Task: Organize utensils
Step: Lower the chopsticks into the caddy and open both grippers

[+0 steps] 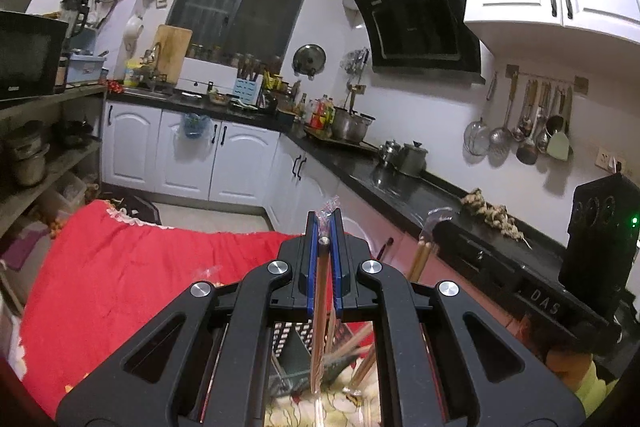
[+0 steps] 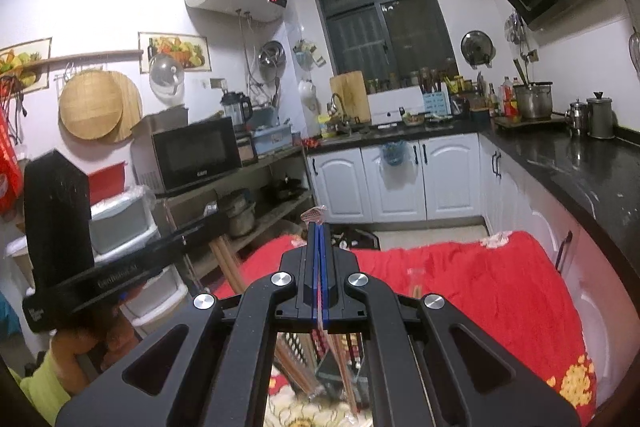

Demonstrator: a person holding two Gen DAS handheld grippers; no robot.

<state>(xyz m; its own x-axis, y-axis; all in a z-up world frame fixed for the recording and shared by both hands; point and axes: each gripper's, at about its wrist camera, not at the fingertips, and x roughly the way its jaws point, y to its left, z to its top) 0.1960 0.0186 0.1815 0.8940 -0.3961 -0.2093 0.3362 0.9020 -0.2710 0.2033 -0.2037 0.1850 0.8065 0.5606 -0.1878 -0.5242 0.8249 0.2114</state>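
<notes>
My left gripper (image 1: 325,223) is shut on a pair of wooden chopsticks (image 1: 320,307) in a clear plastic sleeve, which hangs down between the blue pads. Under it a perforated metal utensil holder (image 1: 296,347) holds several loose chopsticks. My right gripper (image 2: 318,227) is shut on another sleeved pair of chopsticks (image 2: 340,355) with a reddish pattern, above the same holder (image 2: 332,367). Each gripper shows in the other's view: the right gripper (image 1: 436,223) to the right, the left gripper (image 2: 216,223) to the left, each with its chopsticks dangling.
A red cloth (image 1: 140,267) covers the table and reaches far ahead (image 2: 480,287). A clear wrapped item (image 2: 416,281) lies on it. The black kitchen counter (image 1: 420,187) runs along the right, and a shelf with a microwave (image 2: 192,155) stands to the left. A person's hand (image 2: 80,347) grips the left tool.
</notes>
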